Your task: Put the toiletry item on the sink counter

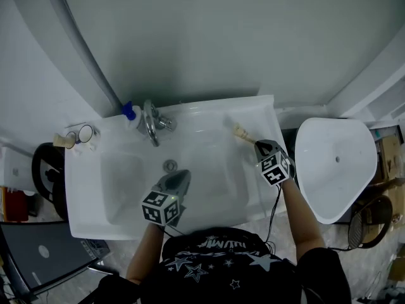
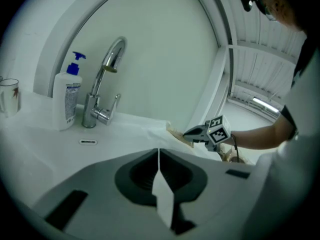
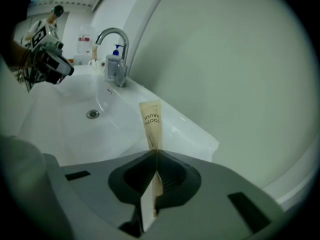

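The toiletry item is a flat tan toothbrush packet [image 3: 151, 121]. My right gripper [image 3: 156, 153] is shut on its near end, and the packet sticks out forward over the sink's right counter rim [image 3: 190, 129]. In the head view the packet [image 1: 240, 132] lies over the back right corner of the white sink [image 1: 88, 214], ahead of the right gripper [image 1: 256, 146]. My left gripper [image 1: 180, 177] hovers over the basin near the front, jaws shut with nothing between them. The left gripper view shows its closed tips [image 2: 159, 150] and, beyond them, the right gripper [image 2: 192, 132] with the packet [image 2: 175, 134].
A chrome faucet [image 1: 152, 124] stands at the back of the sink, with a blue-pump soap bottle [image 1: 130, 113] to its left. A cup [image 1: 85, 133] sits on the left counter corner. The drain [image 1: 169, 165] lies mid-basin. A white rounded fixture [image 1: 335, 163] stands right of the sink.
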Available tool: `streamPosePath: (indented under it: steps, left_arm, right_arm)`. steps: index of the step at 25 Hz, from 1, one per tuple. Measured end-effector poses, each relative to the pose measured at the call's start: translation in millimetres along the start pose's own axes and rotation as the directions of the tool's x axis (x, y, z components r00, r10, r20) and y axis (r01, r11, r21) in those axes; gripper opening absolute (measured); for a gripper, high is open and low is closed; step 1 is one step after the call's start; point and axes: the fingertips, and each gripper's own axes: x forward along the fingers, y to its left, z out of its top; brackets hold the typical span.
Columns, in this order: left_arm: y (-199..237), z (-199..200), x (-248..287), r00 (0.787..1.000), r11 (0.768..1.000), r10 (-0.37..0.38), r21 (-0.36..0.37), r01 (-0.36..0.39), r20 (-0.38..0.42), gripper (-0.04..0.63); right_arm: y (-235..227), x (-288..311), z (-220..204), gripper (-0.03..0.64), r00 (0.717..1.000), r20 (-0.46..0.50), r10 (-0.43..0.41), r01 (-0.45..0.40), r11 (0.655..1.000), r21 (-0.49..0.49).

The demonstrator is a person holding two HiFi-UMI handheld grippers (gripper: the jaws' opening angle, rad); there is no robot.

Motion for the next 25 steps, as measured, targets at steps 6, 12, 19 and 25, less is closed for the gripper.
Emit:
streamPosePath:
  steps: [6, 12, 19, 25]
  left_arm:
    - [16.6, -0.4, 12.8, 1.000, 0.999, 0.004, 0.046, -0.003, -0.020, 0.021]
    - [32.3, -2.4, 19.0, 0.999, 0.999, 0.024, 0.030, -0.023, -0.021, 0.020]
    - [40.8, -12.5, 24.6, 0.999, 1.000, 0.024, -0.019, -0.025, -0.046, 0.021]
    - [39.2, -19.6, 31.0, 0.998, 0.999, 0.005, -0.041, -0.008, -0.067, 0.021]
  right_arm:
    - [-16.9, 37.5, 9.5, 0.018, 0.998, -0.063, -0.023, 0.010, 0.978, -0.207]
    - [-24.9, 72.3, 12.1, 0.018, 0.992, -0.127, -0.005, -0.044, 0.924, -0.379]
    - [-34.9, 96.2, 23.0, 0.018, 0.987, -0.154, 0.051, -0.124, 0.849, -0.514]
    - [-41.5, 114.6, 15.4, 0.018, 0.981, -0.182, 0.061, -0.159, 0.792, -0.589]
